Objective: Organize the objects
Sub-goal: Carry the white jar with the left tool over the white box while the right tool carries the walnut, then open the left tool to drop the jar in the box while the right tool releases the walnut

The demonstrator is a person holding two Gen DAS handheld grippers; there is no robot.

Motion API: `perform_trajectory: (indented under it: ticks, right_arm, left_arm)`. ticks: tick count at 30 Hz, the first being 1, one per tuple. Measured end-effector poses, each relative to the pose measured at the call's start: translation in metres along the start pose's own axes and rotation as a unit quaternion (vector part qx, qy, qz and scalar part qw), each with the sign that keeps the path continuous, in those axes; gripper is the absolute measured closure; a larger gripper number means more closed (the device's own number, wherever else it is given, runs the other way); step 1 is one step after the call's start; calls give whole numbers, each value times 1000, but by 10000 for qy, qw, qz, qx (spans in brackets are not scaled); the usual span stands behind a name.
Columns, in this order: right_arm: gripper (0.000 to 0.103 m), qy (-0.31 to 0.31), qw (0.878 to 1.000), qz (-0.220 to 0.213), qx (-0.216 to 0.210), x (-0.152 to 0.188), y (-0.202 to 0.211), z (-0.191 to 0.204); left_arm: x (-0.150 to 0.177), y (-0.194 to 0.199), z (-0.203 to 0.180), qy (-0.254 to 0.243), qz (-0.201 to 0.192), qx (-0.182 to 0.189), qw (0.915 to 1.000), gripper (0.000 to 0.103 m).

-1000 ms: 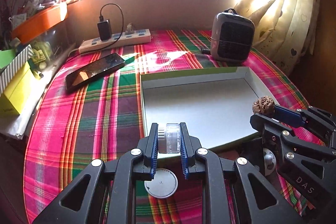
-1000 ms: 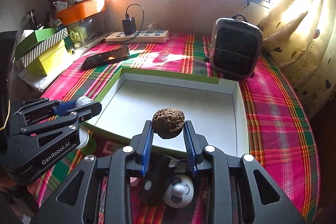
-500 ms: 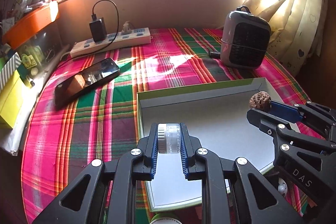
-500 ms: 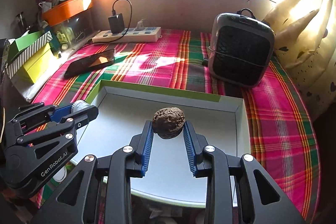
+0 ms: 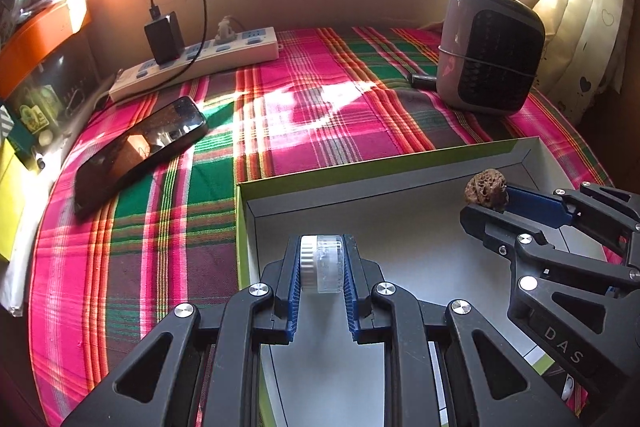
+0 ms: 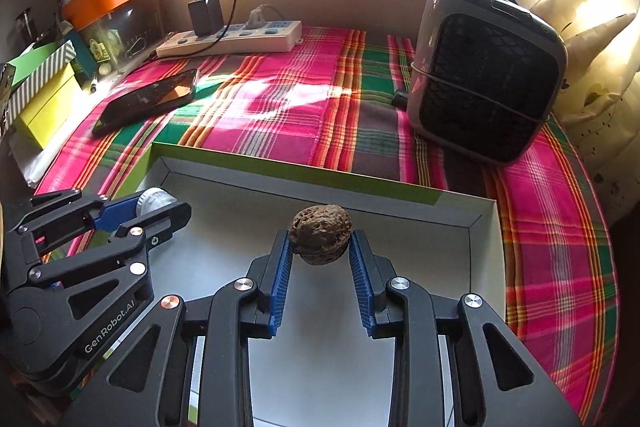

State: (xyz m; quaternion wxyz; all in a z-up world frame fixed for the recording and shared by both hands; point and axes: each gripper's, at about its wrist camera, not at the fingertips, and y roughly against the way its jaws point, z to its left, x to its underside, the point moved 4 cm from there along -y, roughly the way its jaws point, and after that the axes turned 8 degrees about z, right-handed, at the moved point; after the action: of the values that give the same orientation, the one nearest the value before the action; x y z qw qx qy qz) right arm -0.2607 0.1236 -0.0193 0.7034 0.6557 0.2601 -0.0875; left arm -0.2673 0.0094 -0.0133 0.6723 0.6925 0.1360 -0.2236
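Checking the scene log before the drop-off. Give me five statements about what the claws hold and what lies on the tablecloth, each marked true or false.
1. The right claw is shut on a walnut. True.
2. The left claw holds a phone. False: it grips a small clear jar with a white cap; the phone lies flat on the plaid tablecloth.
3. Both claws hang over the white inside of the green-edged box. True.
4. The power strip sits inside the box. False: it lies by the far wall, outside the box.
5. The grey heater lies flat on its back. False: it stands upright beyond the box.
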Motion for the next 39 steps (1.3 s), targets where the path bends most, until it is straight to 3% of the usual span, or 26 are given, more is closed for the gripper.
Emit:
perform_trajectory:
  ticks: [29, 34, 39]
  right_arm:
    - [71, -61, 9998, 145, 122, -2, -12, -4]
    - [59, -78, 9998, 116, 153, -1, -10, -5]
    - [58, -147, 9997, 102, 165, 1, -7, -8]
  left_arm:
    - [-8, -12, -5, -171, 178, -162, 9996, 84]
    - [-8, -12, -4, -187, 197, -126, 9996, 81]
    - [-6, -11, -10, -289, 232, -39, 9993, 71]
